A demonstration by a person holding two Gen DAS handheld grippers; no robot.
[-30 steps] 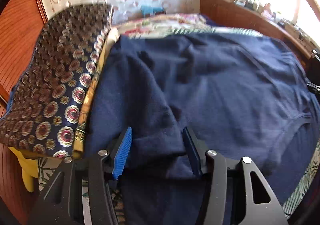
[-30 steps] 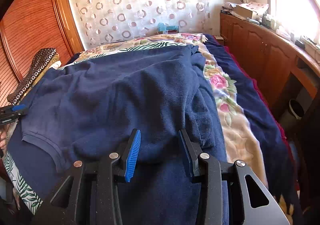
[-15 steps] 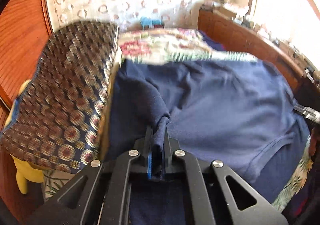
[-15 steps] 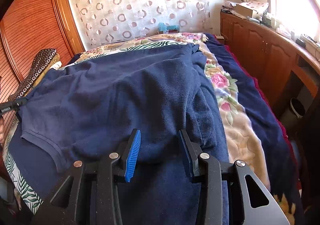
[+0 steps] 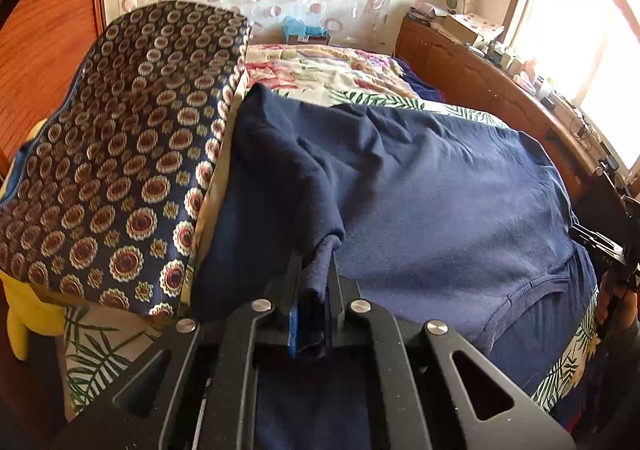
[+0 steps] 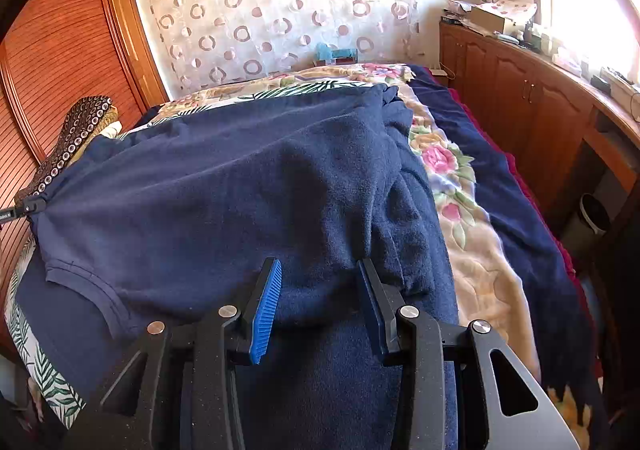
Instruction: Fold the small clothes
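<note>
A navy blue shirt (image 5: 440,190) lies spread over the bed, its collar toward the near edge. My left gripper (image 5: 314,290) pinches a bunched fold of the shirt's left sleeve end between its pads and holds it raised off the bed; its jaws are opening slightly with the cloth still between them. In the right wrist view that gripper (image 6: 28,206) shows at the far left, at the shirt's (image 6: 220,190) corner. My right gripper (image 6: 320,290) stands open astride a hump of the shirt's right side, pads apart from it. In the left wrist view it (image 5: 600,246) sits at the right edge.
A dark cushion with round medallions (image 5: 120,150) lies left of the shirt on the floral bedspread (image 6: 452,186). A wooden wardrobe (image 6: 60,70) stands left, a cluttered wooden cabinet (image 6: 520,110) right below the window. A white bin (image 6: 592,214) sits on the floor.
My left gripper went from open around the sleeve fold to shut on it, then rose and drew the cloth up. The right gripper has not moved.
</note>
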